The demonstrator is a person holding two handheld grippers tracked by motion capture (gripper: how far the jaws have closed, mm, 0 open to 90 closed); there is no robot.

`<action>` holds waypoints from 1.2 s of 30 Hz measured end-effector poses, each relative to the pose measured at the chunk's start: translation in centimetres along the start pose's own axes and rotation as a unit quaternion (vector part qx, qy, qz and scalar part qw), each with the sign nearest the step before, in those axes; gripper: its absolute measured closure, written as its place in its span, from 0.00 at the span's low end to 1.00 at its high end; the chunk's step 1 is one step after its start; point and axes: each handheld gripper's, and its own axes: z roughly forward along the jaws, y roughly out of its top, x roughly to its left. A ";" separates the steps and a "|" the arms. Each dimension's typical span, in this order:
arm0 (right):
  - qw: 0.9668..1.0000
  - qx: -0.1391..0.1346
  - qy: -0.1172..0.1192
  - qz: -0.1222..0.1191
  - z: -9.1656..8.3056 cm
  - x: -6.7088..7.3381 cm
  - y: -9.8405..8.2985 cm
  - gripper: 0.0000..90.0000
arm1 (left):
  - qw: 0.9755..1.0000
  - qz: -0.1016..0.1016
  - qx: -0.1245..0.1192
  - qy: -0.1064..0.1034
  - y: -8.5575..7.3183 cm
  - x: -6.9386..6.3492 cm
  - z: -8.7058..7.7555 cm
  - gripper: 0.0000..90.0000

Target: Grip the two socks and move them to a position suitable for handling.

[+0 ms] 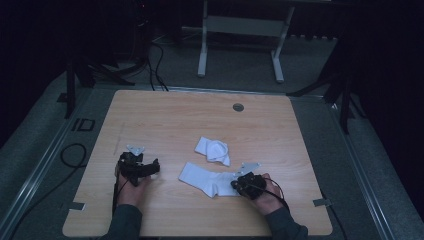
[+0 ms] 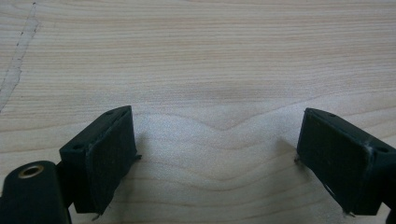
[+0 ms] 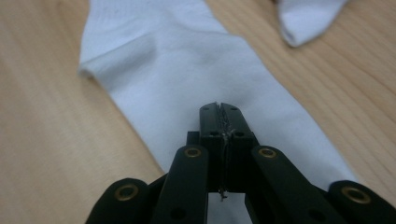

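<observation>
near the table's (image 1: 165, 107) front edge, a flat white sock (image 1: 207, 178) lies spread toward the right of centre, and a second, bunched sock (image 1: 213, 150) sits just beyond it, closer to the middle. the right gripper (image 1: 237, 184) rests over the flat sock's right end. from above its jaws are too small to read, but the right gripper view shows them pressed tight together over the flat sock's (image 3: 196, 79) fabric; whether cloth is pinched between them i cannot tell. that view also catches a corner of the bunched sock (image 3: 306, 18) at its top. toward the front left corner the left gripper (image 1: 152, 167) sits on bare wood. the left gripper view shows its jaws spread wide, with wood grain between them.
</observation>
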 end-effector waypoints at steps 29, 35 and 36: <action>0.998 -0.007 -0.059 0.017 6.8 -3.5 9.8 1.00 | 1.000 0.000 0.000 0.000 0.0 0.0 0.0 0.13; 0.998 -0.004 -0.055 -0.019 6.3 -2.3 9.1 1.00 | 1.000 0.000 0.000 0.000 0.0 0.0 0.0 0.13; 0.999 -0.005 -0.047 -0.025 6.1 -2.0 8.9 1.00 | 1.000 0.000 0.000 0.000 0.0 0.0 0.0 0.13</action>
